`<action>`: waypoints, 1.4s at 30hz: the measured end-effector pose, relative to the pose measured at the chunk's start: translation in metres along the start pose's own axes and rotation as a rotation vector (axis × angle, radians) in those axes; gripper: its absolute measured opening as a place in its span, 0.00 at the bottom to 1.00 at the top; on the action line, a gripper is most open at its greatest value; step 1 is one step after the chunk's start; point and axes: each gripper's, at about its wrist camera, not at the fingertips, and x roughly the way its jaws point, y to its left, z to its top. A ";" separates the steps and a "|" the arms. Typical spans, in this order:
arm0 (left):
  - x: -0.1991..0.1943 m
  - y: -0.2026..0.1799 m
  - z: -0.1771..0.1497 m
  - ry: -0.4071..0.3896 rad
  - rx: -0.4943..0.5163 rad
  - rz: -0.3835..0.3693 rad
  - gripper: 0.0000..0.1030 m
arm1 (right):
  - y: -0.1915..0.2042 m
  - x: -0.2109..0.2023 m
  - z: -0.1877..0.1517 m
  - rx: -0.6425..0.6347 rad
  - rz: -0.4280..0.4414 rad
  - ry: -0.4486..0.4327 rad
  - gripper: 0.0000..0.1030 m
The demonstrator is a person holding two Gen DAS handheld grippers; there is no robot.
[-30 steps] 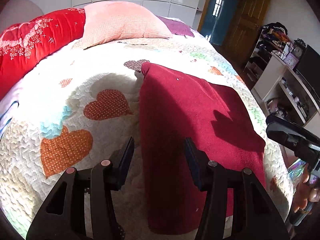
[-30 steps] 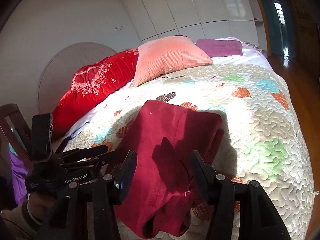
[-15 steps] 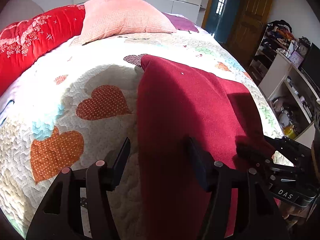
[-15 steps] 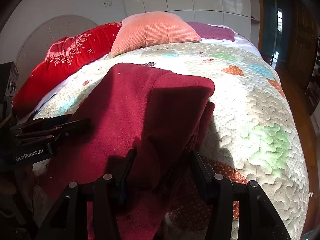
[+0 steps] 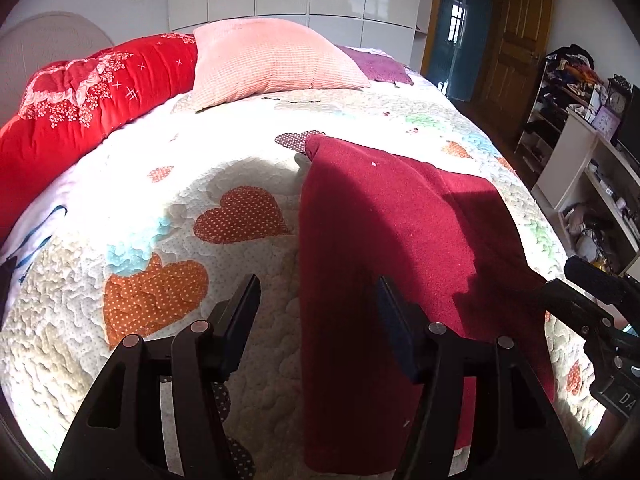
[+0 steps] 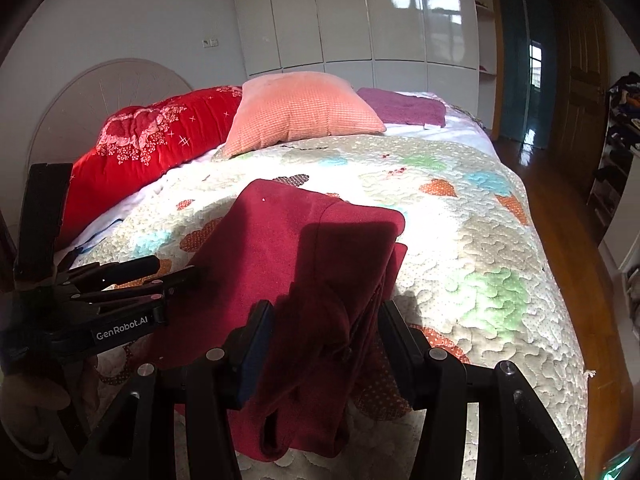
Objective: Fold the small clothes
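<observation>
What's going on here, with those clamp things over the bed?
A person holds a two-finger gripper in each hand and is folding a dark red garment laid on the quilted bed. The left gripper is open above the garment's left edge, gripping nothing. The right gripper is open too, its fingers on either side of the bunched cloth at the near right side. The garment looks already folded lengthwise, lying as a long strip.

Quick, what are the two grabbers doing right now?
Left gripper: open, holding nothing, above the dark red garment.
Right gripper: open, holding nothing, fingers on either side of the garment's bunched edge.
</observation>
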 end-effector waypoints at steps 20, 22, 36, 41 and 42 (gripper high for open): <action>-0.057 0.001 -0.017 -0.133 0.020 0.039 0.58 | 0.018 -0.031 -0.009 0.049 -0.034 -0.039 0.66; -0.059 0.001 -0.018 -0.133 0.021 0.042 0.58 | 0.016 -0.032 -0.011 0.057 -0.037 -0.041 0.66; -0.059 -0.002 -0.021 -0.138 0.028 0.053 0.58 | 0.014 -0.029 -0.014 0.075 -0.030 -0.024 0.66; -0.058 -0.003 -0.022 -0.136 0.031 0.054 0.58 | 0.014 -0.028 -0.014 0.079 -0.022 -0.017 0.66; -0.058 -0.003 -0.022 -0.134 0.032 0.054 0.58 | 0.014 -0.027 -0.015 0.080 -0.020 -0.016 0.66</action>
